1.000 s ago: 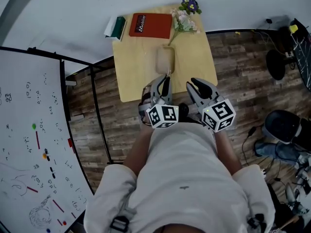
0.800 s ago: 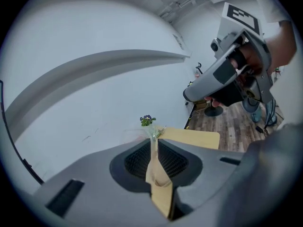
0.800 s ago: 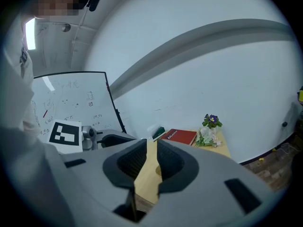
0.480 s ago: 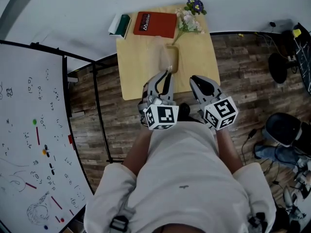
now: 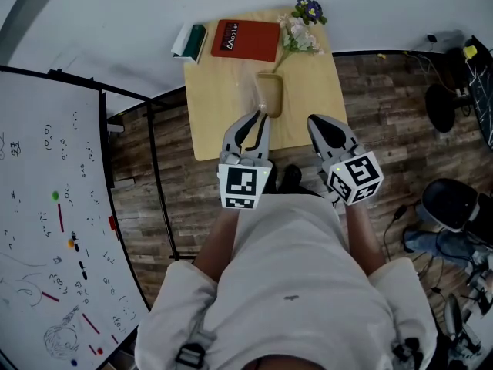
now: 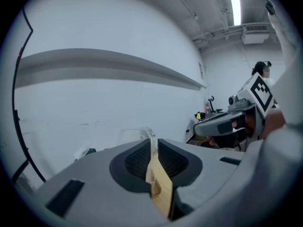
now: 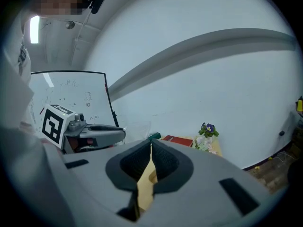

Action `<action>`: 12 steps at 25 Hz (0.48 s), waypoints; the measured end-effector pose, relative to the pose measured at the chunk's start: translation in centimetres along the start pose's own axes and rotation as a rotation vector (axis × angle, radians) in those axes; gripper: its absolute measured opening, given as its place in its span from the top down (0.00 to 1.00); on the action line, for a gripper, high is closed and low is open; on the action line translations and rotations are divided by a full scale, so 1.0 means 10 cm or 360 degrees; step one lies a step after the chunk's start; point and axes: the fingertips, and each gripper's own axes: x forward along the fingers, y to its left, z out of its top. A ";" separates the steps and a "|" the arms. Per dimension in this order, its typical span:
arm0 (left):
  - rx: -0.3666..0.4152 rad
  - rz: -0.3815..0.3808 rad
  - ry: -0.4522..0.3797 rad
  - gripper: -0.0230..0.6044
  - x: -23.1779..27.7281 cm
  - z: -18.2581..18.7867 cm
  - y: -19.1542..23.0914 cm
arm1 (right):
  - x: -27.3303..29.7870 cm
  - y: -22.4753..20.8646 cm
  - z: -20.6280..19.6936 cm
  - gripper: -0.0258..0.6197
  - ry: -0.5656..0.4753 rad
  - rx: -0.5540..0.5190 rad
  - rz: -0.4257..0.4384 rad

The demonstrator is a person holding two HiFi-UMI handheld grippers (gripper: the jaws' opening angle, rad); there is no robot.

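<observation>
In the head view my left gripper [image 5: 258, 115] hangs over the near edge of a small wooden table [image 5: 223, 91]. It is shut on the wall of a clear glass [image 5: 267, 95]. In the left gripper view the glass's rim [image 6: 135, 131] curves off to the left of the closed tips [image 6: 152, 143]. A flower stem [image 5: 283, 55] lies behind the glass and leads to a bunch of flowers [image 5: 300, 23]. My right gripper [image 5: 317, 120] is level with the left one, a hand's width to its right, shut and empty [image 7: 150, 148]. From there the left gripper [image 7: 124, 132] and the glass [image 7: 137, 126] show.
A red book [image 5: 245, 39] and a green and white eraser [image 5: 190, 40] lie at the table's far edge by a white wall. A whiteboard on a black stand [image 5: 54, 230] is at my left. Black chairs [image 5: 451, 199] and cables stand on the wooden floor at right.
The left gripper has rolled, so its marker cube faces straight up. Its view has swung off the flowers towards the wall and ceiling. The right gripper has barely moved.
</observation>
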 end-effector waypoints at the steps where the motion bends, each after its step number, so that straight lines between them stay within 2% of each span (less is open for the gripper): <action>1: -0.0042 -0.0009 -0.0004 0.89 0.00 0.00 0.01 | -0.01 0.00 0.02 0.94 -0.0006 -0.0005 -0.0003; 8: -0.0189 -0.0045 -0.0036 0.89 0.01 0.03 0.02 | -0.01 0.02 0.11 0.96 -0.0033 -0.0026 -0.0003; 12: -0.0203 -0.0049 -0.0058 0.89 -0.01 0.07 0.01 | -0.02 0.08 0.16 0.96 -0.0042 -0.0054 0.0012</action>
